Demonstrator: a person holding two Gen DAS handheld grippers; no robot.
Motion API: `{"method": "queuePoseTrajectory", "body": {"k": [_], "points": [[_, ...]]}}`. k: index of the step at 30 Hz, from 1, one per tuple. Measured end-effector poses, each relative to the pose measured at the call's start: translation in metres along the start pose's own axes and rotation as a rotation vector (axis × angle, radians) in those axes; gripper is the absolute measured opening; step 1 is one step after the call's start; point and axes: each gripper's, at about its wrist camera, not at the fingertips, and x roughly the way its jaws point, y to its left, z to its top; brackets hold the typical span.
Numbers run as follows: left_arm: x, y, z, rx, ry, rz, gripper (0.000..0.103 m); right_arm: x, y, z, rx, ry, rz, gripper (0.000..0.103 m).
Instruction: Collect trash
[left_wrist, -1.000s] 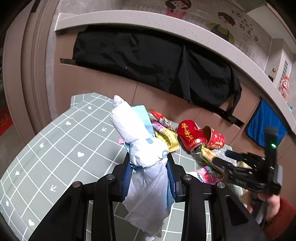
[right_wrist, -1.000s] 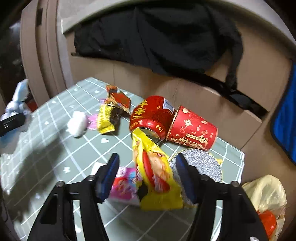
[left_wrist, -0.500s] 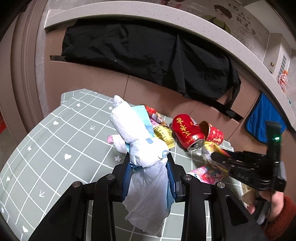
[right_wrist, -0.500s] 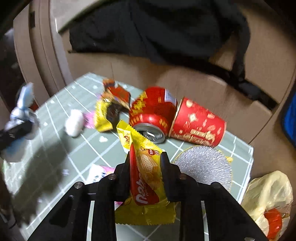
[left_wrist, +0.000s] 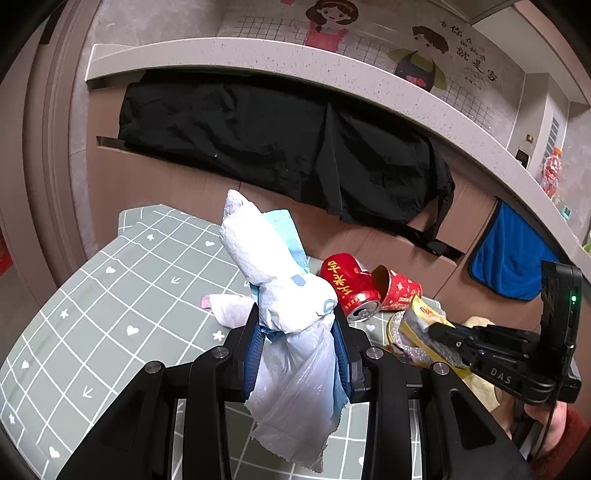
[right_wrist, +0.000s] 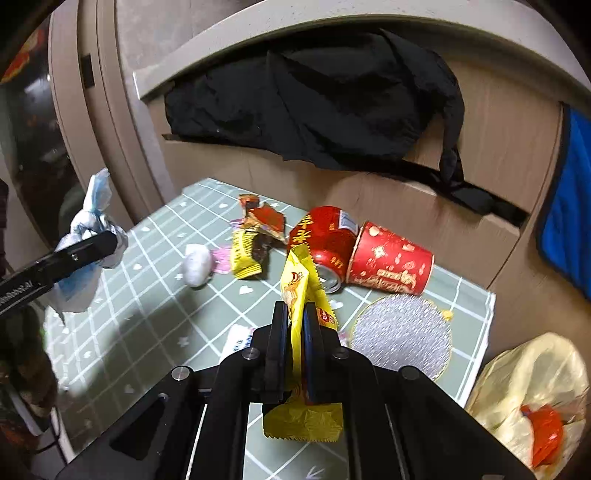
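Note:
My right gripper (right_wrist: 294, 314) holds a yellow snack wrapper (right_wrist: 299, 280) above the green checked table (right_wrist: 147, 295). Its jaws are closing their last bit, and the pads press the wrapper flat between them. My left gripper (left_wrist: 295, 317) is shut on a white and blue plastic bundle (left_wrist: 273, 280), held upright above the table. Loose trash on the table includes a red can (right_wrist: 325, 236), a red paper cup (right_wrist: 391, 258) on its side, a silver foil lid (right_wrist: 402, 332), a white tissue ball (right_wrist: 197, 264) and more wrappers (right_wrist: 245, 254).
A yellowish plastic bag (right_wrist: 528, 384) with something orange inside sits off the table's right edge. Behind the table a black cloth (right_wrist: 314, 99) hangs over a brown cabinet front, and a blue cloth (right_wrist: 569, 206) hangs at the right. A hand in a red sleeve (left_wrist: 569, 432) holds the right gripper.
The right gripper's jaws went from wide open around the yellow wrapper to shut on it, and lifted it off the table. Both grippers rose a little; the left kept its bundle.

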Motion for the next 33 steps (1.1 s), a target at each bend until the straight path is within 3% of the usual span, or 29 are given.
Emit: {"method": "queuePoseTrajectory", "body": {"k": [5, 7, 8, 9, 11, 15, 19, 25, 31, 32, 33], "points": [[0.0, 0.008, -0.006, -0.021, 0.018, 0.01, 0.035, 0.0, 0.0, -0.011, 0.015, 0.011, 0.04, 0.008], [0.001, 0.011, -0.008, -0.026, 0.022, 0.009, 0.035, 0.0, -0.001, -0.018, 0.025, 0.013, 0.085, 0.013], [0.002, 0.012, -0.009, -0.03, 0.026, 0.005, 0.035, 0.001, -0.001, -0.022, 0.029, 0.015, 0.111, 0.021], [0.003, 0.012, -0.01, -0.032, 0.03, 0.003, 0.035, 0.002, -0.001, -0.026, 0.028, 0.024, 0.134, 0.037], [0.004, 0.014, -0.012, -0.035, 0.039, -0.001, 0.035, 0.008, 0.0, -0.033, 0.019, 0.047, 0.15, 0.049], [0.006, 0.017, -0.017, -0.036, 0.052, 0.002, 0.035, 0.014, 0.011, -0.048, -0.051, 0.079, 0.168, 0.049], [0.007, 0.021, -0.02, -0.038, 0.064, 0.005, 0.035, 0.009, 0.019, -0.058, -0.129, 0.056, 0.116, 0.049], [0.009, 0.02, -0.027, -0.035, 0.082, 0.007, 0.035, 0.023, 0.001, -0.068, -0.106, 0.104, 0.074, 0.05], [0.011, 0.013, -0.034, -0.013, 0.1, 0.014, 0.035, 0.045, 0.003, -0.07, -0.088, 0.15, 0.114, 0.05], [0.011, 0.012, -0.034, -0.007, 0.101, 0.018, 0.035, 0.045, 0.005, -0.069, -0.09, 0.146, 0.109, 0.046], [0.011, 0.01, -0.034, -0.002, 0.101, 0.024, 0.035, 0.046, 0.007, -0.068, -0.092, 0.148, 0.11, 0.033]]}}
